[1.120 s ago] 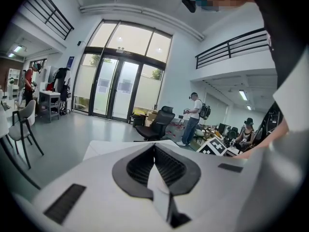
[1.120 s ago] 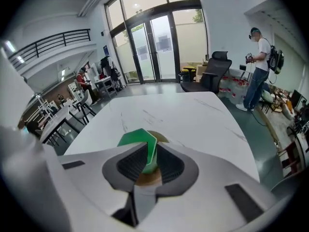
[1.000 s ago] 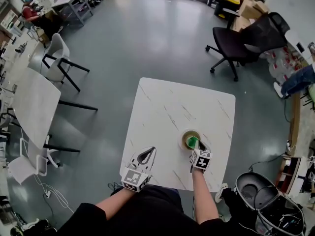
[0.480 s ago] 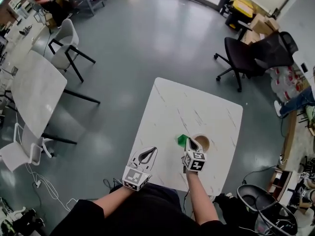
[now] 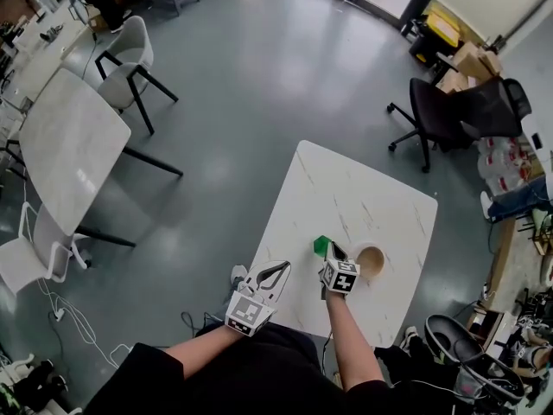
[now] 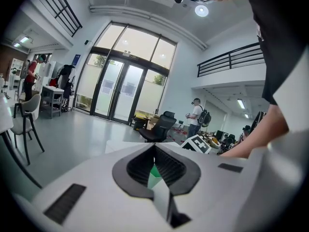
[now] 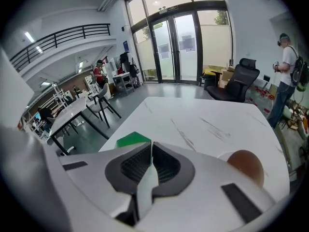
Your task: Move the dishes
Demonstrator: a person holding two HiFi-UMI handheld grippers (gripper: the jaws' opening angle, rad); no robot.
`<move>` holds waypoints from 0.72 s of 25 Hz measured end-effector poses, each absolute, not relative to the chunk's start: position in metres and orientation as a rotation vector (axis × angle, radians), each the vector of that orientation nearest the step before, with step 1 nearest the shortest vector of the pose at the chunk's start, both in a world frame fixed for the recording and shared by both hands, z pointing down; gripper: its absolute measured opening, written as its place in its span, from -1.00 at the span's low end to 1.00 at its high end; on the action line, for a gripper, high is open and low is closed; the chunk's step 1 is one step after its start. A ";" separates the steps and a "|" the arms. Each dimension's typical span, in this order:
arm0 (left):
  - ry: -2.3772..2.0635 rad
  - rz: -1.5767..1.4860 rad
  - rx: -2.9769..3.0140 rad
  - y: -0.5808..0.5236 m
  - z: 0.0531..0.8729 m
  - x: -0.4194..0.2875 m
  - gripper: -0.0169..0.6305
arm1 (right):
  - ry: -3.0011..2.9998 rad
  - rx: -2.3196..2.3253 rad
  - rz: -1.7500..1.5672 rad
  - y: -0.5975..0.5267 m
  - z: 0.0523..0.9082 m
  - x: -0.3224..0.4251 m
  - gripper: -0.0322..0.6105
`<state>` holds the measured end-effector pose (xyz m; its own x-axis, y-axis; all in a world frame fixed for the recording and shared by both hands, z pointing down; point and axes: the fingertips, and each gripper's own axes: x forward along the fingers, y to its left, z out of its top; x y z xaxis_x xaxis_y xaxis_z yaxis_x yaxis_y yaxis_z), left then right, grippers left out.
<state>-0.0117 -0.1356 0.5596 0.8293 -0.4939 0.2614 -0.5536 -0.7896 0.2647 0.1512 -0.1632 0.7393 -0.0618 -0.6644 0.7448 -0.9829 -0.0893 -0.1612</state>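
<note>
A small green dish (image 5: 321, 246) sits at the tip of my right gripper (image 5: 332, 252), just left of a round bowl with a brown inside (image 5: 370, 260) on the white marble table (image 5: 346, 188). The right gripper's jaws are closed, apparently on the green dish's edge; in the right gripper view the green dish (image 7: 133, 139) shows just past the right gripper (image 7: 151, 146), with the bowl (image 7: 245, 164) to the right. My left gripper (image 5: 275, 272) is shut and holds nothing, over the table's near left corner. In the left gripper view, the left gripper (image 6: 154, 146) has a bit of green showing between its pads.
A black office chair (image 5: 449, 115) stands beyond the table's far right. Another white table (image 5: 69, 145) and white chairs (image 5: 134, 54) are at the left. A dark bin (image 5: 449, 353) sits at the bottom right. A person (image 7: 289, 57) stands far right.
The green dish left the bowl, where it sat a second ago, and moved left with my right gripper. The left gripper stayed near the table's front edge.
</note>
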 end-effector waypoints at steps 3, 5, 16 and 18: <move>-0.774 0.255 2.678 -0.135 0.563 -0.019 -0.90 | -1.731 1.810 0.992 -0.163 0.745 0.147 -0.83; -0.772 0.253 2.675 -0.137 0.565 -0.024 -0.90 | -1.712 1.828 1.000 -0.163 0.749 0.145 -0.83; -0.778 0.231 2.664 -0.143 0.565 -0.039 -0.90 | -1.671 1.848 1.020 -0.161 0.760 0.140 -0.82; -0.784 0.229 2.662 -0.144 0.566 -0.041 -0.90 | -1.673 1.850 1.014 -0.161 0.758 0.139 -0.82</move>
<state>-0.0408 -0.1438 0.5656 0.8335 -0.4924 0.2507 -0.5499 -0.7834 0.2897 0.1393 -0.1611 0.7580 -0.0035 -0.6484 0.7613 -0.9750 -0.1671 -0.1468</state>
